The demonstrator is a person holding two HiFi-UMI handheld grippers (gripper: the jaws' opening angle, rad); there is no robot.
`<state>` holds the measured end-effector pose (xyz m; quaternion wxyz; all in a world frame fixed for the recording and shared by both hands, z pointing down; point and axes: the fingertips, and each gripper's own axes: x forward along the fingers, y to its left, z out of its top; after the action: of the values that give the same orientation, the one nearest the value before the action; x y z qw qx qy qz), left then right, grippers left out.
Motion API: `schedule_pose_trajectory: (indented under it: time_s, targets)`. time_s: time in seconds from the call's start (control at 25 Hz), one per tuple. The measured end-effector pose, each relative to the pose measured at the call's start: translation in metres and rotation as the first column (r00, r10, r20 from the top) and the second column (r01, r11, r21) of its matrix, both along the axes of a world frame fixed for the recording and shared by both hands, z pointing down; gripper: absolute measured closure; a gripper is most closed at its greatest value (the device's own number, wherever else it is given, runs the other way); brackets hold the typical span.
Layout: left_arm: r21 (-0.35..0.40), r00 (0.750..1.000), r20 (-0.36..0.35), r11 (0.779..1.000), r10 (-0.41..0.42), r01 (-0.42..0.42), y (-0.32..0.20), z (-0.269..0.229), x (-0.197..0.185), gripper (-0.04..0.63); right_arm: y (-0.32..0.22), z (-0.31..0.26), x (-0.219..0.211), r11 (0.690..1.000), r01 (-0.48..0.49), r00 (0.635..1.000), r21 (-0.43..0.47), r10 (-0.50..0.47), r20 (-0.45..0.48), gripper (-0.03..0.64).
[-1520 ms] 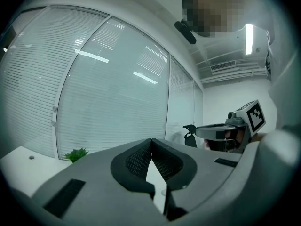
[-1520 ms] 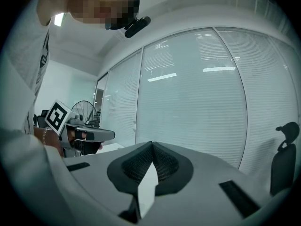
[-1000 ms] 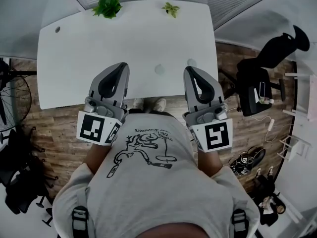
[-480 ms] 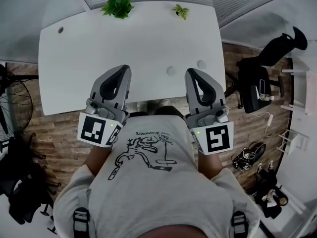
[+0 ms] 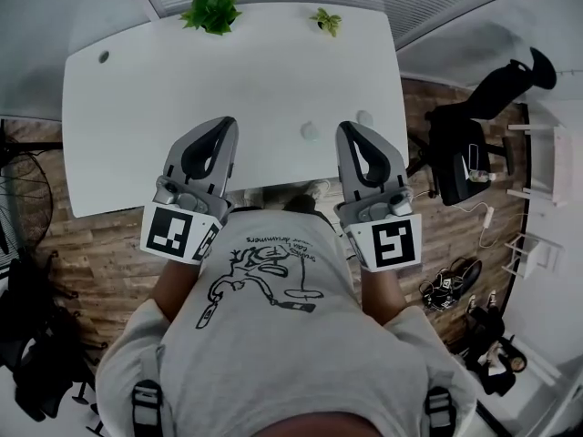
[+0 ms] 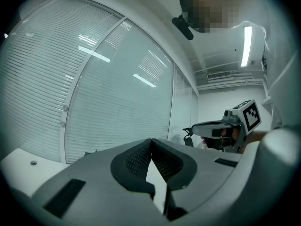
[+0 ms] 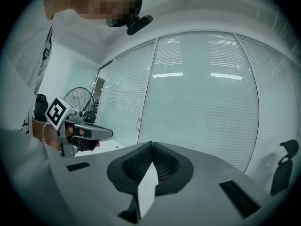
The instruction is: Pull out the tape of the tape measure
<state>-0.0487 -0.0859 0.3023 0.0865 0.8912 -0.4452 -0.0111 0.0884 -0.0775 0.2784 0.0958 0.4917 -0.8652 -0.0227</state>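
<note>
Pointing over the white table (image 5: pixel 137 107), left gripper (image 5: pixel 221 123) and right gripper (image 5: pixel 349 128) both have jaws pressed together, apparently empty.

The broad white table (image 5: pixel 137 107) had a smooth top with a soft, matt sheen. Near it, the brown floor (image 5: pixel 100 244) was wood planking, grainy and dull. The left gripper (image 5: pixel 221 127) and the right gripper (image 5: pixel 349 130) had smooth, matt grey plastic shells. The inner faces of their jaws were black with a fine ribbed, rubbery-looking texture. The person's light grey T-shirt (image 5: pixel 273 353) was soft cloth with a black print. On the far side, the pale window blinds (image 7: pixel 202 88) were thin slats with a slight gloss. At right, the black office chair (image 5: pixel 455 148) looked matt.
</note>
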Motion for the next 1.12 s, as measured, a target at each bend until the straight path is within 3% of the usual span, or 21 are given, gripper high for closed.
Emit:
schedule_pose_trajectory:
  time_s: [0.64,1.12]
  targets:
    - [-0.044,0.999,0.027,0.999,0.018,-0.017,0.002,0.025,0.004,0.575,-0.011,0.115,0.032,0.981,-0.051,0.995,-0.187,0.034,-0.091,0.560]
    - [-0.082,1.000,0.027,0.997,-0.001,0.003,0.010,0.042,-0.006,0.575,-0.016,0.226,0.041,0.934,-0.066,0.991,-0.352,0.020,-0.132,0.491]
